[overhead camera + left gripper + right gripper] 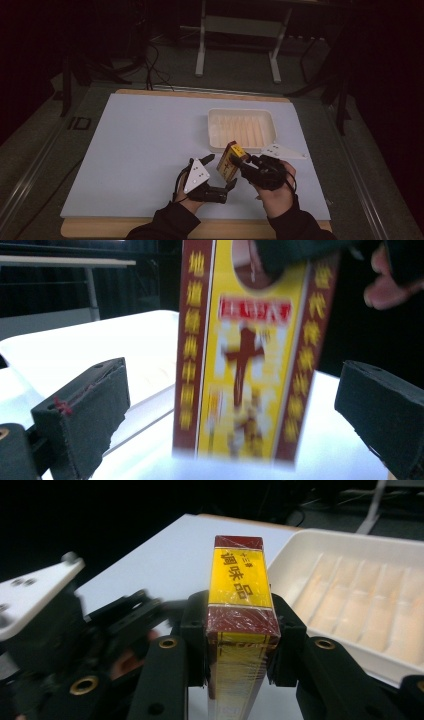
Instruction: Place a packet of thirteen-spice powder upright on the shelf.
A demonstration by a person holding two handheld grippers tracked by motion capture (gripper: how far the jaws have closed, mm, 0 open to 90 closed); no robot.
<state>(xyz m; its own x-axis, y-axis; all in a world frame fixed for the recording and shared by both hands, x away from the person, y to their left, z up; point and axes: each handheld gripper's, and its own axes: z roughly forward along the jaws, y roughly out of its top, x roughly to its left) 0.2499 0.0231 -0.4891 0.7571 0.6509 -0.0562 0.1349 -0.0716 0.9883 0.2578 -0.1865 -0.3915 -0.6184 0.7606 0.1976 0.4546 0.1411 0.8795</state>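
High view
Table: white board [140, 145] on a wooden top, dark room around it.
Tray: shallow white tray [242, 129] with a ribbed floor, on the right half of the board.
Box: yellow and dark-red box [229, 161], tilted, held above the board just in front of the tray's near edge.
Right gripper [246, 161]: clamped on the box, hand behind it at the near right.
Left gripper [231, 183]: just left of and below the box, close to it; from here its jaw state cannot be told.

Left gripper view
Box [247, 355]: upright between the two black jaws, blurred, yellow face with red side bands and printed characters.
Jaws: spread wide, a clear gap to the box on each side, no contact.
Hand: part of the other hand [385, 287] at the upper right.

Right gripper view
Box [241, 595]: narrow side up, wrapped in clear film.
Jaws: pressed against both sides of the box, gripping it.
Tray [350, 600]: just beyond, to the right.
Left gripper [125, 612]: at the left, blurred.
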